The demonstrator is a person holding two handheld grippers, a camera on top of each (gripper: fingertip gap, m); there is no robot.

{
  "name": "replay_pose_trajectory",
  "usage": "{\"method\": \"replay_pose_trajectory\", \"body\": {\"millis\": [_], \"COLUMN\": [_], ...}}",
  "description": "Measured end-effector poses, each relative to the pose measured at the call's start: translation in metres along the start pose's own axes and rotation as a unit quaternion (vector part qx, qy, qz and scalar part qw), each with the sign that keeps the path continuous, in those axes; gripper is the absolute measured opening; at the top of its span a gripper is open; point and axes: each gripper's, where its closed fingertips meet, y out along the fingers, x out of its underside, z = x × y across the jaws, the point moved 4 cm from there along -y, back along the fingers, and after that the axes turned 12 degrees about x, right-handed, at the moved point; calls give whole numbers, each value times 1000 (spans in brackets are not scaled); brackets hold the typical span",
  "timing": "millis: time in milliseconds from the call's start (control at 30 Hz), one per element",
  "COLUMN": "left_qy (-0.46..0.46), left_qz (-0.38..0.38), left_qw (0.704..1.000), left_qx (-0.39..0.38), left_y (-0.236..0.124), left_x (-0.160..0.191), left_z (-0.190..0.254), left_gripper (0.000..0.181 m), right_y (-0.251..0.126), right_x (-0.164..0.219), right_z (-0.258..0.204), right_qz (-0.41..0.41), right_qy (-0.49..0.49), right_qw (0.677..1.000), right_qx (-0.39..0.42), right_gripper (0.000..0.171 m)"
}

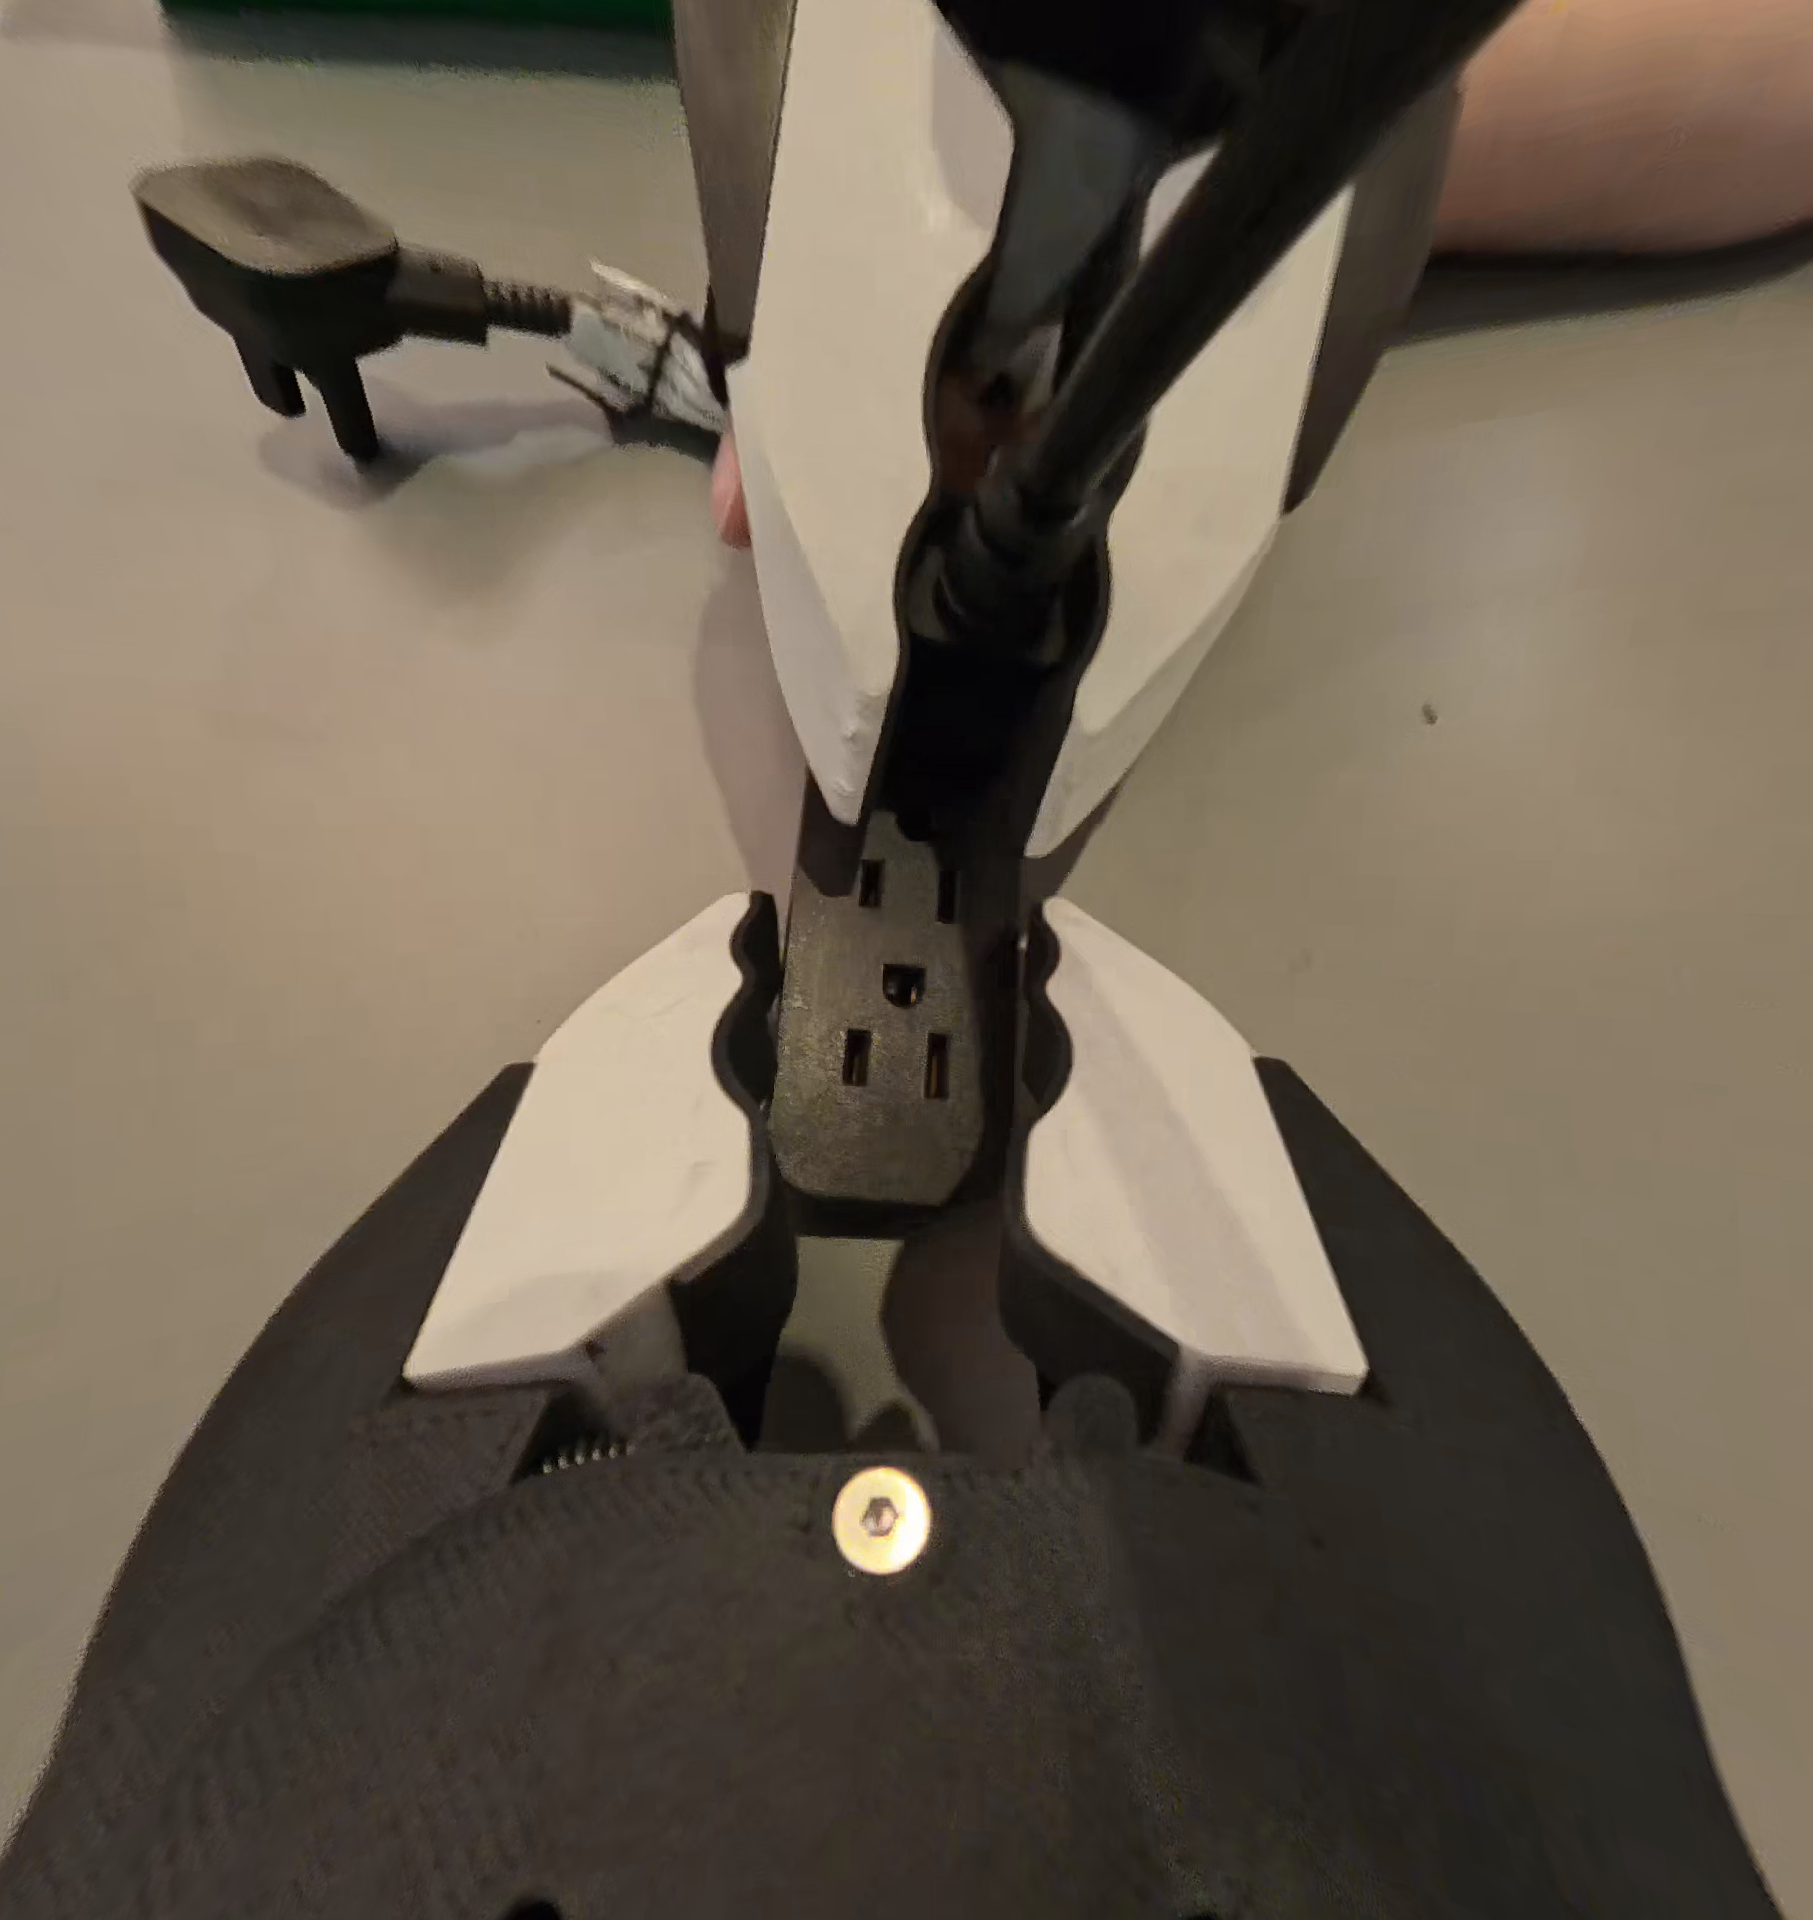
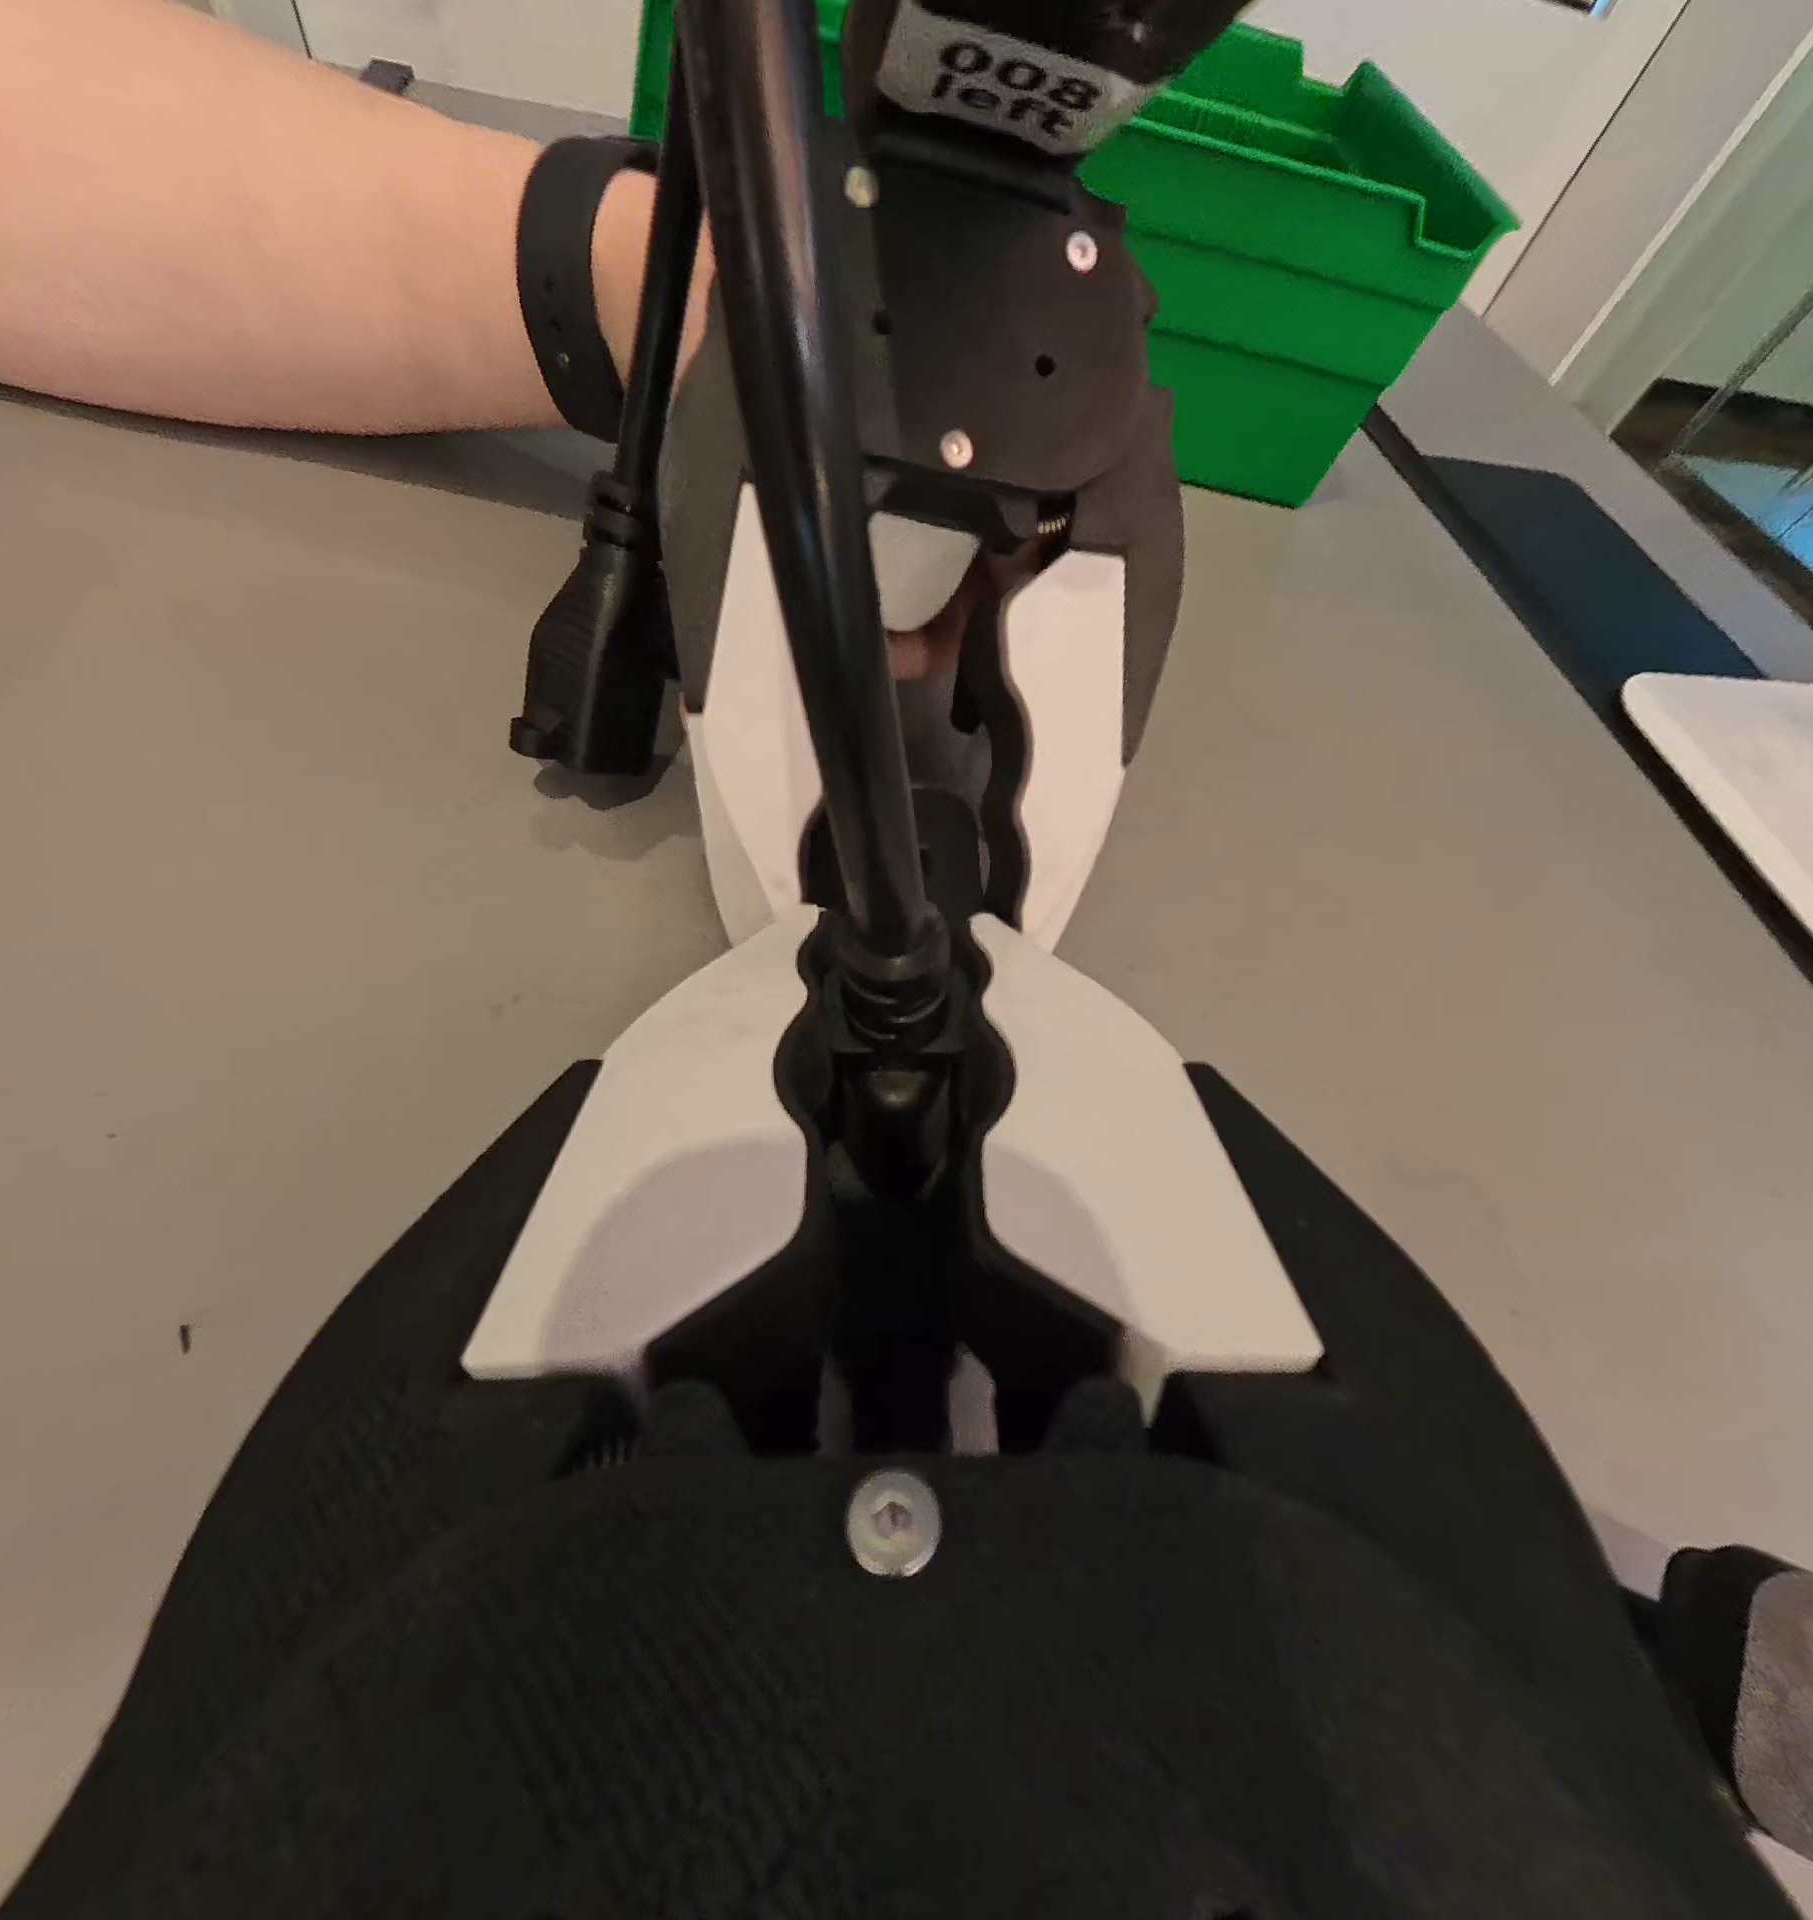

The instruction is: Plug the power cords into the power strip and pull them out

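My left gripper [image 1: 897,935] is shut on the near end of a black power strip [image 1: 871,1143], whose socket face points up. My right gripper [image 1: 949,800] reaches in from the opposite side, shut on a black plug [image 1: 985,623] at the strip's far end. I cannot tell if its prongs are in a socket. In the right wrist view my right gripper [image 2: 891,956] clamps that plug [image 2: 886,1049] and its thick black cord [image 2: 777,416] rises away. The left gripper [image 2: 912,831] faces it just beyond. A second black plug [image 1: 268,270] lies on the table, far left.
A black cord connector [image 2: 590,665] lies on the grey table [image 2: 258,935] beside the left gripper. A person's forearm with a black wristband [image 2: 569,281] rests behind it. A green bin [image 2: 1276,260] stands at the back and a white tray [image 2: 1764,790] at the right edge.
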Motion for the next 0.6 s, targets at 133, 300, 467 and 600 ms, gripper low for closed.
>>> {"method": "replay_pose_trajectory", "body": {"millis": [133,300,467,600], "left_qy": [12,12,14,19], "left_qz": [-42,-45,-42,-38], "left_qw": [999,999,999,999], "left_qx": [-22,-21,-20,-28], "left_y": [8,8,9,20], "left_x": [4,4,3,-7], "left_z": [-2,-1,-1,-1], "left_gripper": [45,45,44,44], "right_y": [0,-1,1,2], "right_x": [1,1,3,3], "right_z": [0,0,2,3], "right_qz": [-6,-5,-20,-24], "right_qy": [18,21,40,46], "right_qw": [1000,1000,999,999], "right_qx": [-8,-4,-7,-13], "right_gripper": [21,22,22,23]}}
